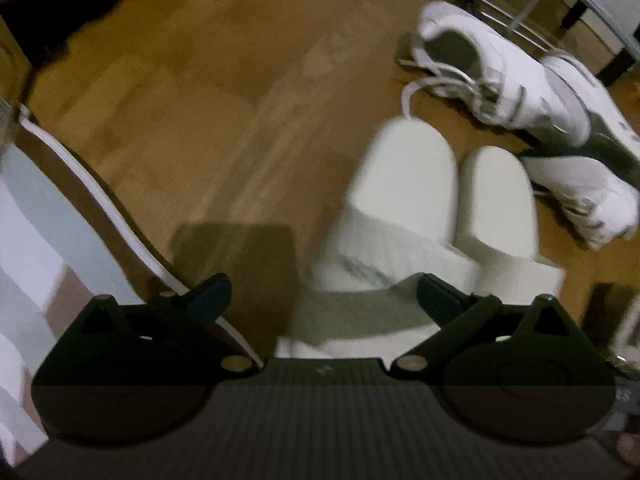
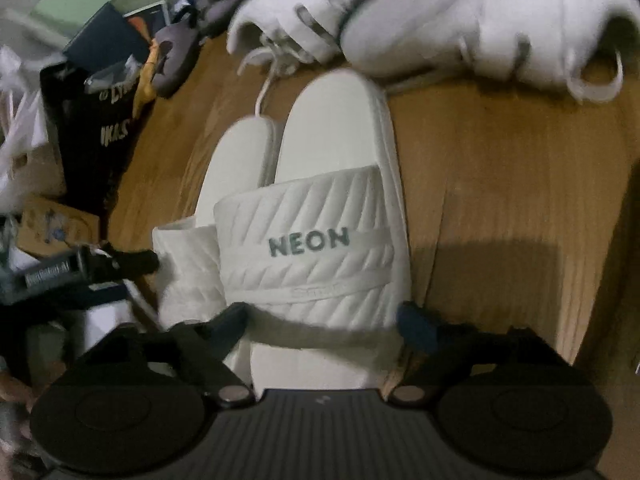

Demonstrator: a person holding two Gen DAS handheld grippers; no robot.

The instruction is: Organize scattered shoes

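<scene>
Two white slides lie side by side on the wooden floor. In the left wrist view the left slide sits right in front of my open left gripper, its strap between the spread jaws; the other slide lies to its right. In the right wrist view the "NEON" slide lies between the jaws of my open right gripper, with its partner to its left. Two white sneakers lie beyond the slides, one tipped on its side; they also show in the right wrist view.
A white-edged board and wall run along the left. Metal chair legs stand at the far right. A black bag and clutter pile up on the left, with a grey slipper. The other handheld gripper shows at left.
</scene>
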